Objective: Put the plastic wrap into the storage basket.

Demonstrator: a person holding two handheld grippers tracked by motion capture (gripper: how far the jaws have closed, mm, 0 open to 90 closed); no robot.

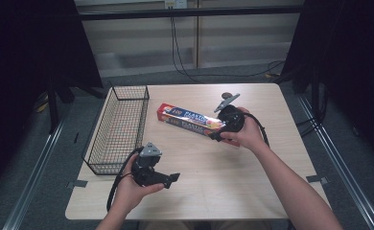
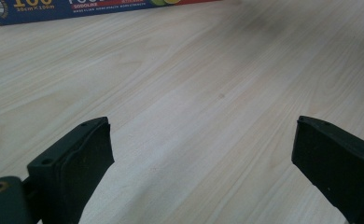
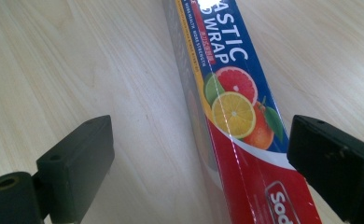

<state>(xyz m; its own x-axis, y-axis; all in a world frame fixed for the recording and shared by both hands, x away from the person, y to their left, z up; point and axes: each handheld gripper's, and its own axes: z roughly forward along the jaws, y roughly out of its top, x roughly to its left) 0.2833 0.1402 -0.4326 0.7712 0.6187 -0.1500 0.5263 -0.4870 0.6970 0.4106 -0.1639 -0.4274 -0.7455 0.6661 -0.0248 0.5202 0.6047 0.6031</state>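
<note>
Red-and-blue plastic wrap box (image 1: 190, 120) lies flat near table (image 1: 252, 191) centre, long axis running 10 to 4 o'clock, just right of wire basket (image 1: 120, 127) at table's 9 o'clock edge. Right gripper (image 1: 215, 136) over box's 4 o'clock end, jaws spread wide, box (image 3: 236, 112) between them, untouched by left pad; contact with right pad cannot be told. Left gripper (image 1: 174, 178) at 7 o'clock of box, well apart from it, jaws wide apart over bare wood (image 2: 194, 93), holding nothing. Box edge (image 2: 77, 7) at 12 o'clock in left gripper view.
</note>
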